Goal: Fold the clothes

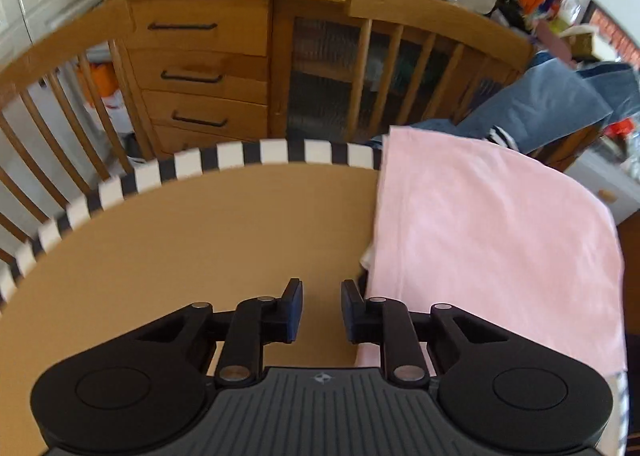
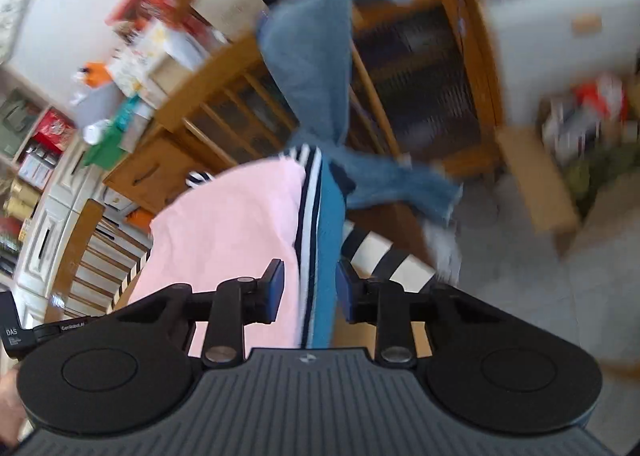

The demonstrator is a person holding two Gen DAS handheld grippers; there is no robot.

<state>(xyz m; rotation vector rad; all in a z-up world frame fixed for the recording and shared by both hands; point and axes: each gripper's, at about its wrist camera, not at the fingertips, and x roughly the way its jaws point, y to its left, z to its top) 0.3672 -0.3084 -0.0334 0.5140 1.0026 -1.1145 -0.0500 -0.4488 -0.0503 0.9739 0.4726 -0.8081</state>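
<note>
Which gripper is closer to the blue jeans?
Right. The right gripper hangs over the pink cloth's edge, with the blue jeans just ahead. The left gripper sits over bare table, farther away.

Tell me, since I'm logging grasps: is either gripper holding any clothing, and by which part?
Nothing is held. The left gripper stands open over bare table beside the pink garment; the right gripper is open, pads clear of cloth.

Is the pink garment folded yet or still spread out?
Folded: the pink garment lies as a compact flat rectangle with layered left edges at the table's right end.
</note>
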